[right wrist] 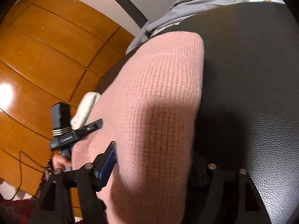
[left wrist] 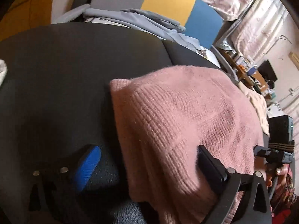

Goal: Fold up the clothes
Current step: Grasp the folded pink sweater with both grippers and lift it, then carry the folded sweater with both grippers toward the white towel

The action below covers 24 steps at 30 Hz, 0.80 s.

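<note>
A pink knit sweater (left wrist: 177,115) lies folded on a black leather surface (left wrist: 65,71). In the left wrist view my left gripper (left wrist: 149,169) stands wide open across the sweater's near left edge. Its blue-padded finger (left wrist: 87,168) is over the black surface and the other finger (left wrist: 211,168) rests over the knit. In the right wrist view the sweater (right wrist: 158,97) bulges between the spread fingers of my right gripper (right wrist: 153,166). Its blue pad (right wrist: 108,164) stands beside the fabric without squeezing it. The right-hand finger is half hidden in shadow.
A pile of grey-blue garments (left wrist: 149,20) lies at the back edge below grey, yellow and blue panels (left wrist: 168,1). A white cloth (right wrist: 86,108) sits off the sweater's left side, a beige cloth (left wrist: 257,102) off its right. Brown wooden panelling (right wrist: 46,46) lies beyond.
</note>
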### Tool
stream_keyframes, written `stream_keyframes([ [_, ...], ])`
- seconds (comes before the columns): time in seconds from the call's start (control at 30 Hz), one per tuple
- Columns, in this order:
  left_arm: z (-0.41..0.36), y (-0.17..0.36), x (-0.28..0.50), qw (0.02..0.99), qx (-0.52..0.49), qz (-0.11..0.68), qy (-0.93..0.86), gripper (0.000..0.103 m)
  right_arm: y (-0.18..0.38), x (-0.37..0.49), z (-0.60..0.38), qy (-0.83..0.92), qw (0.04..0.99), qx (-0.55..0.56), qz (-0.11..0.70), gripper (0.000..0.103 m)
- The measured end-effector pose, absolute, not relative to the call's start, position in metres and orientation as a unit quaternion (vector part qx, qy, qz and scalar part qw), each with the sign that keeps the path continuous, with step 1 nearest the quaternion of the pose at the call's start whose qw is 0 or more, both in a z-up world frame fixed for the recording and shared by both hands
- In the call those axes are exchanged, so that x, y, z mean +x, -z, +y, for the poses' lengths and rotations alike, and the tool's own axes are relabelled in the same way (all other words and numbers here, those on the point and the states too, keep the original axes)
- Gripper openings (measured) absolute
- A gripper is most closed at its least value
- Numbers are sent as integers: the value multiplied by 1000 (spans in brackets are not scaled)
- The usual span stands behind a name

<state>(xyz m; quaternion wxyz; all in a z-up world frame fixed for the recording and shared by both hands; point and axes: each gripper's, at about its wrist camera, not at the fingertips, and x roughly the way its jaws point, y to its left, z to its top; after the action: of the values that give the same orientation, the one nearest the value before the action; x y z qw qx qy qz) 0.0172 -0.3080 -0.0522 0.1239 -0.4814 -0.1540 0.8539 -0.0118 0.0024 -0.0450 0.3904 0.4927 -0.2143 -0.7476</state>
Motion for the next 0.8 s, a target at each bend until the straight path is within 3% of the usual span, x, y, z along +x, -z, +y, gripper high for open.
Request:
stream_keyframes([
  [0.07, -301, 50, 15, 147, -476, -151, -854, 100, 47, -14, 3, 740, 400, 490, -227, 72],
  [0.13, -292, 48, 17, 163, -464, -146, -858, 87, 48, -15, 3, 736, 405, 488, -235, 72],
  [0.2, -286, 45, 19, 170, -449, -142, -866, 59, 49, -17, 0, 736, 403, 490, -237, 72],
  [0.23, -282, 44, 21, 168, -440, -135, -872, 55, 49, -18, -3, 737, 399, 493, -234, 70],
  [0.3, -276, 38, 26, 158, -421, -112, -886, 41, 48, -21, -11, 742, 386, 504, -218, 56],
  [0.47, -272, 17, 50, 150, -373, -93, -911, 35, 27, -12, -25, 772, 375, 485, -167, 43],
  [0.8, -342, -45, 88, 117, -260, -196, -938, 35, -66, -6, -87, 777, 459, 417, -105, 41],
])
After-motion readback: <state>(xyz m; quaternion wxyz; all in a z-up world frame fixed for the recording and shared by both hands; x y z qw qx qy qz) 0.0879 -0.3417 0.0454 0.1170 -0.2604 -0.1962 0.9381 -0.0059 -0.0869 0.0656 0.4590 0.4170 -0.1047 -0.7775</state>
